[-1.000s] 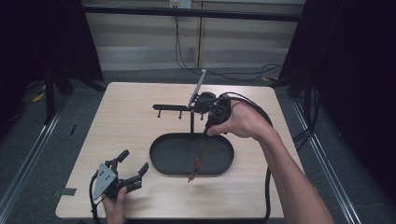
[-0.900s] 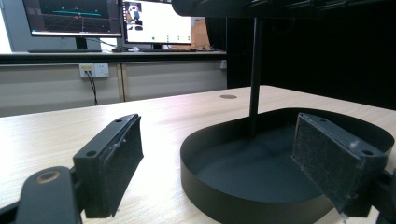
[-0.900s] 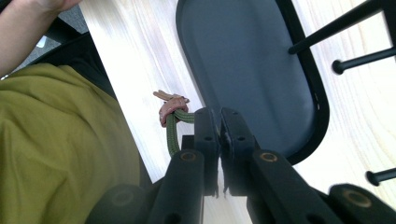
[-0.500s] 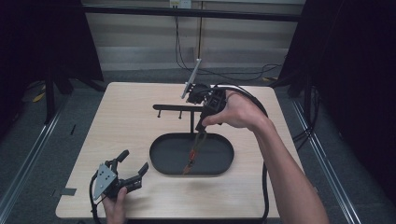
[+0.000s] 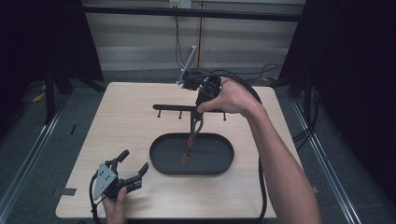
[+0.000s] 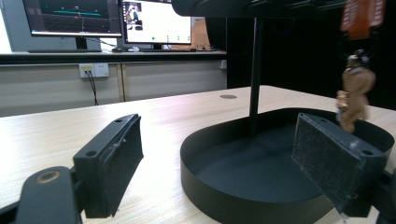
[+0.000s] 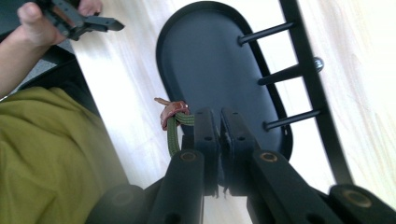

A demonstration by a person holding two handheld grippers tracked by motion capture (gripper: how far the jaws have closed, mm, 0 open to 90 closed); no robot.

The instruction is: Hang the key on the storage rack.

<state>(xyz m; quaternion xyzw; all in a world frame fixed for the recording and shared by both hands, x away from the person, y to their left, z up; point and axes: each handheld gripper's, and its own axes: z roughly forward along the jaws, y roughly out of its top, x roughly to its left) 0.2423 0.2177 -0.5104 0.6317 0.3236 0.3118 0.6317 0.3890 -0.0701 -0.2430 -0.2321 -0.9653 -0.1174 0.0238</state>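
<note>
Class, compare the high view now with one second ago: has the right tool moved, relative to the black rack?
Yes. The right tool, shut on the keychain, has risen and moved toward the table's far edge; it now sits beyond the rack's crossbar.

No text, label or number is legible anywhere.

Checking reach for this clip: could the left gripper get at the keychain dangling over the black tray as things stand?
Probably yes. The left gripper rests open on the table just beside the tray, and the keychain hangs in open air above the tray with nothing between. But the right gripper is shut on its cord.
</note>
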